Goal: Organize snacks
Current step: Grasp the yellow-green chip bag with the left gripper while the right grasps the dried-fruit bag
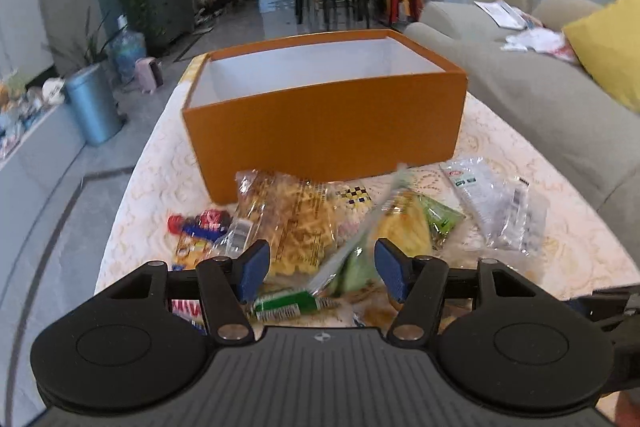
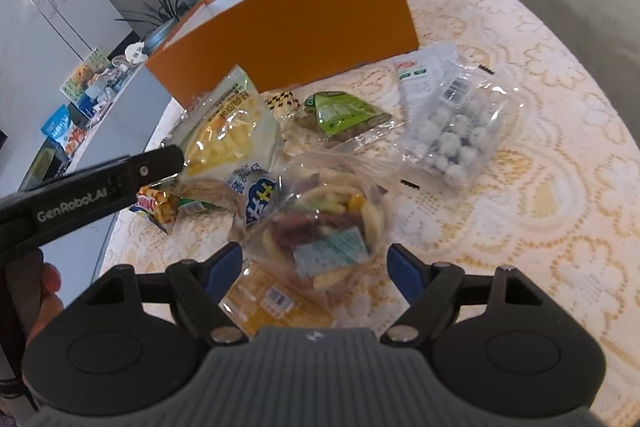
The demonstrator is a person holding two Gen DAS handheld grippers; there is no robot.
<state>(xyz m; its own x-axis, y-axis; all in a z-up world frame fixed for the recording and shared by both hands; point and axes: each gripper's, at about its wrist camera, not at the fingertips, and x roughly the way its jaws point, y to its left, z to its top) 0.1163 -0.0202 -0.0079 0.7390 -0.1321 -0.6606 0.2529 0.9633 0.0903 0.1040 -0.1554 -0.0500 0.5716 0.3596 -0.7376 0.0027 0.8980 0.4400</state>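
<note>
An open orange box [image 1: 324, 115] [image 2: 296, 23] stands on the lace-covered table [image 2: 520, 207], with several snack bags in front of it. My left gripper [image 1: 323, 267] is open. A bag of yellow sticks [image 1: 400, 227] [image 2: 232, 131] stands tilted between its fingers and leans on the right pad. My right gripper [image 2: 314, 265] is open around a clear bag of mixed vegetable chips [image 2: 328, 227]; neither pad presses on it. A waffle chip bag [image 1: 296, 223] lies behind the left pad.
A bag of white balls [image 1: 500, 207] [image 2: 452, 135] and a green pack [image 2: 344, 111] lie to the right. A yellow pack [image 2: 272, 303] lies under the chips bag. A grey sofa [image 1: 540, 87] runs along the table's right side. A hand [image 2: 44, 291] shows at lower left.
</note>
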